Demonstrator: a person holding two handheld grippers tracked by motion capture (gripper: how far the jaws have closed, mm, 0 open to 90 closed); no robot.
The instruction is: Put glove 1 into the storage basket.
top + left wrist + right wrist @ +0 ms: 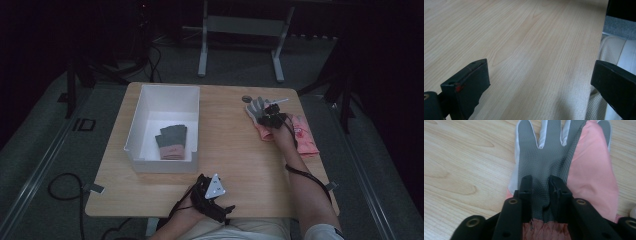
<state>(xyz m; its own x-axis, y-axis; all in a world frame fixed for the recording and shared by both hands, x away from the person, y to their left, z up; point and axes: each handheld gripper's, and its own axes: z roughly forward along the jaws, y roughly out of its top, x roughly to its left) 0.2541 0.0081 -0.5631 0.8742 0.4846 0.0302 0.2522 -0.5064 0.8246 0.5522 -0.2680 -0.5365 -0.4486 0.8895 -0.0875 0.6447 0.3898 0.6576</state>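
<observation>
High view: the white bin (165,100) stands on the left half of the bench (230,165), and I take it as the landmark. Inside it, toward its near right corner, lies one folded grey and pink glove (172,142), so one glove looks already packed. Well to the right of the bin, at the far right part of the bench, the right gripper (270,118) rests on a second grey-palmed glove (257,111), which overlaps a pink glove (303,136) lying beside it. The left gripper (212,197) sits near the bench's front edge, just below the bin's near right corner, away from any glove.

Left gripper view: the jaws stand wide apart over bare bench wood, with nothing between them.

Right gripper view: the jaws are drawn in narrow and pinch a fold of the grey-palmed glove's textured palm (549,157) near its reddish cuff; the glove lies flat, fingers pointing away.

By my reading, the work is partly done: one glove is in the bin, this one is just gripped but not lifted, and the pink one remains to be moved.
</observation>
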